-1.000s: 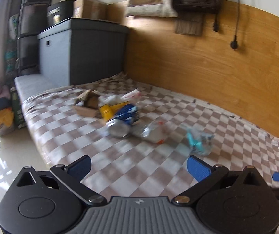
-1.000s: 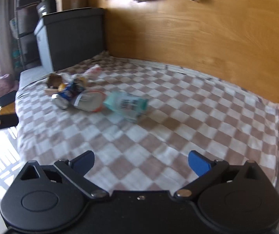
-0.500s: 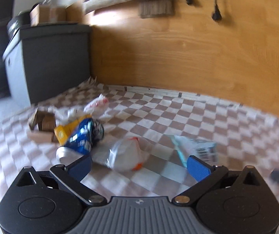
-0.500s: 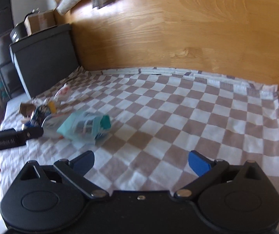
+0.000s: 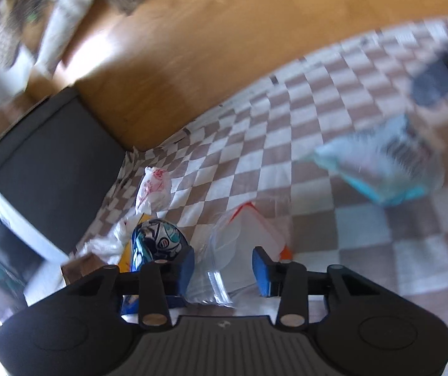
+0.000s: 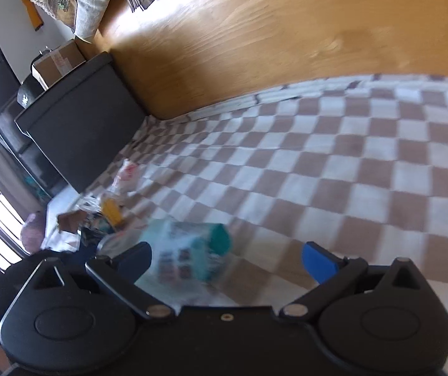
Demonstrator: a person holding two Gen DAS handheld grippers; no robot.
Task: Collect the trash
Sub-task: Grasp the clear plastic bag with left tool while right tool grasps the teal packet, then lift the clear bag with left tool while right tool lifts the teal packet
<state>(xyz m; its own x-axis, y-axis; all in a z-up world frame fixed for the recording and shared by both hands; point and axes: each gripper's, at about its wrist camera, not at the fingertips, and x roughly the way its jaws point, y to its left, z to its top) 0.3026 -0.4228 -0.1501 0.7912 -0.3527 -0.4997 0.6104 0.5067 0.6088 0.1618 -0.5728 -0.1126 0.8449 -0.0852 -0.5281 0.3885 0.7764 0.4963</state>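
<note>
Stage: an early stage is judged; no piece of trash is seen lifted or bagged, and no bin or sack is visible in either view.
Surface: all the trash is still spread on the checked bedspread (image 5: 318, 119) of the bed, below the wooden wall panel (image 5: 224, 47).
Left tool (image 5: 223, 264): its jaws have just been closing and are now narrowed around the clear zip bag (image 5: 239, 250); the plastic lies between the blue pads, but whether it is actually pinched cannot be told, since a gap seems to remain.
Right tool (image 6: 225, 260): its jaws are held wide apart; the teal wrapper (image 6: 189, 250) lies in front, close to the left-hand pad, and is not gripped.
Teal wrapper, left view: it is seen blurred on the bedspread, well to the right of the zip bag (image 5: 380, 169).
Remaining pile: a blue printed can (image 5: 156, 242) just beside the left tool's left-hand pad, a white bag with red print (image 5: 153, 188) beyond it, crumpled white plastic (image 5: 105, 246), a brown cardboard scrap (image 5: 78, 266) and a yellow packet (image 6: 111, 210).
Left to do: everything is judged still to be collected, the zip bag and the teal wrapper likely first.
</note>
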